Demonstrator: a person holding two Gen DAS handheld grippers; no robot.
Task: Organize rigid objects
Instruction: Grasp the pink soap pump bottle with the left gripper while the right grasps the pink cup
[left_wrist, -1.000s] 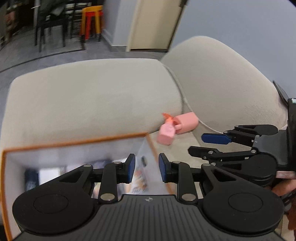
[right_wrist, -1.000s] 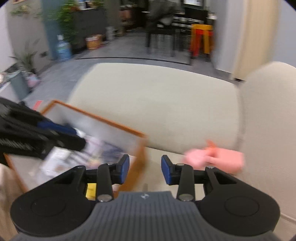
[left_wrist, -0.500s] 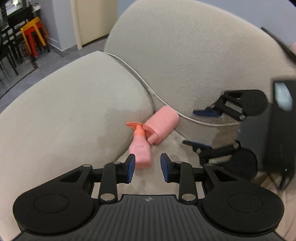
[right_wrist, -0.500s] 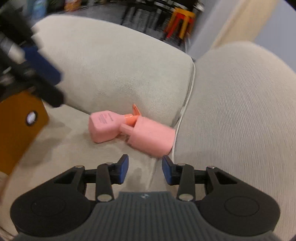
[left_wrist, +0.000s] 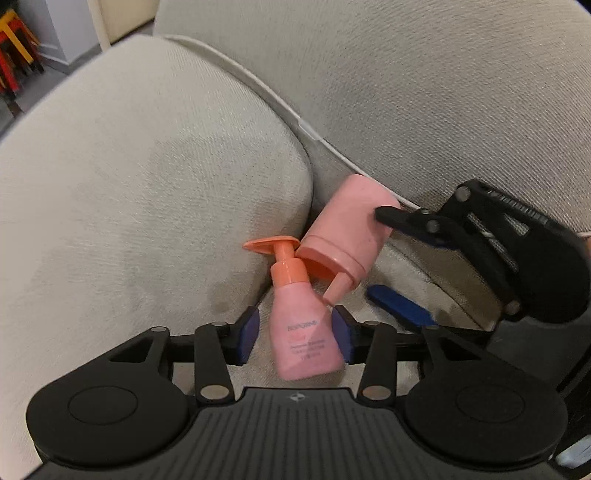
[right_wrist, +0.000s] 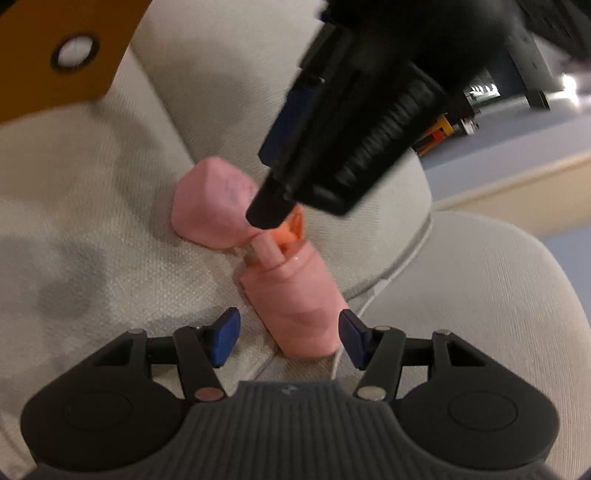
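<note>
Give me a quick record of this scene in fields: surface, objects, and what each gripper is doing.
surface: beige sofa
objects: small pink pump bottle and larger pink bottle, both lying on their sides in the seat corner, pump ends together
left gripper: open, fingers either side of the small pink pump bottle
right gripper: open, fingers either side of the larger pink bottle
other: orange-edged box corner

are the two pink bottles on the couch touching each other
Touching. The left wrist view shows the round bottle's pump end lying against the small pump bottle's orange neck, with no gap.
</note>
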